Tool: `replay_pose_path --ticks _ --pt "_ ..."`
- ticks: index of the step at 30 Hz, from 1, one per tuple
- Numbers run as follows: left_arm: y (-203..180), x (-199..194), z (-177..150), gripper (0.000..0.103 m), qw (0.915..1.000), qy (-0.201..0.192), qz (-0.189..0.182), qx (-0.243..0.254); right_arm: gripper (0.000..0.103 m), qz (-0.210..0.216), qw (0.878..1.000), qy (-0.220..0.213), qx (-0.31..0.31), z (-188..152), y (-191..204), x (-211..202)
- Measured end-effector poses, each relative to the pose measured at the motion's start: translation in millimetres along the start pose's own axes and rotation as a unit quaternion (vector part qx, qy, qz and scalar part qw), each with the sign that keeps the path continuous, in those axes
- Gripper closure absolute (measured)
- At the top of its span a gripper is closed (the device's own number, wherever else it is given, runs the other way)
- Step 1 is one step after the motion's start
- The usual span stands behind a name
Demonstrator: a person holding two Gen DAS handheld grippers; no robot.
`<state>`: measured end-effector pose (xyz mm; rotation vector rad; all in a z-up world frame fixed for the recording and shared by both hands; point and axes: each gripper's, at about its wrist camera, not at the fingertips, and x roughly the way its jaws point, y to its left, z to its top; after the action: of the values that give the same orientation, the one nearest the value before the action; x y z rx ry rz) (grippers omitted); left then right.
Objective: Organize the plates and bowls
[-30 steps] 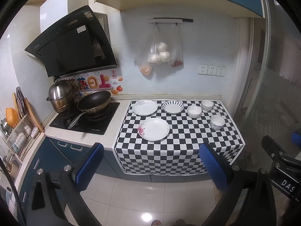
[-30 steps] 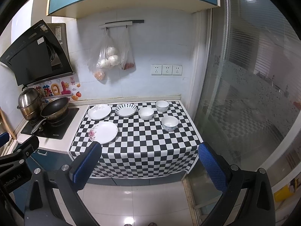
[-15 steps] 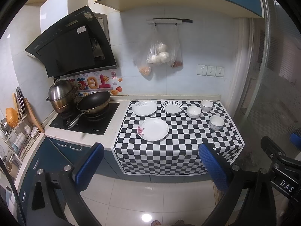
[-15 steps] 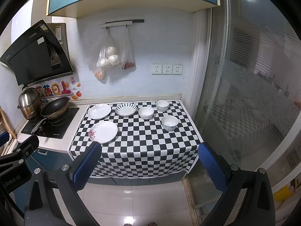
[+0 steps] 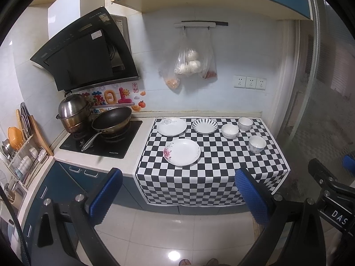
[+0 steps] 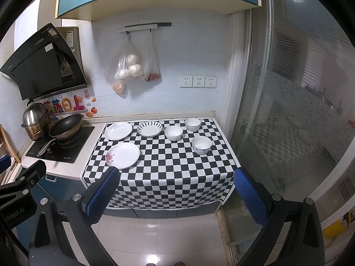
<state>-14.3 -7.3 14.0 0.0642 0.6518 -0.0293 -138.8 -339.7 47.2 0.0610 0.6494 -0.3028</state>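
Left wrist view: the left tongs [image 5: 177, 197] stand wide and empty, well short of the bench [image 5: 124, 168]. The flowered plate [image 5: 182, 152] lies straight ahead of them, nearest on the checkered cloth [image 5: 208, 177]; two more plates sit behind it, three bowls to its right. The right tongs [image 6: 175, 195], also wide and empty, face the cloth's middle, with the flowered plate [image 6: 122, 155] ahead and left. I judge the left tongs better placed for it.
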Motion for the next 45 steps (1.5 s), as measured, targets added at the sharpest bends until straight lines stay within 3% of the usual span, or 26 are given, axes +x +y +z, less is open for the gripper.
replay_pose_path --ticks 27,36,45 --pt "-2 8 0 0.000 0.9999 -0.015 0.004 0.001 0.000 0.000 1.000 -0.003 0.012 7 6 19" --pt "16 73 15 0.000 0.9994 -0.024 0.020 0.014 0.000 -0.011 0.999 -0.020 0.050 10 16 60" --pt "32 143 28 0.000 0.9995 0.003 0.023 0.023 0.000 -0.019 0.999 0.009 0.042 15 60 134"
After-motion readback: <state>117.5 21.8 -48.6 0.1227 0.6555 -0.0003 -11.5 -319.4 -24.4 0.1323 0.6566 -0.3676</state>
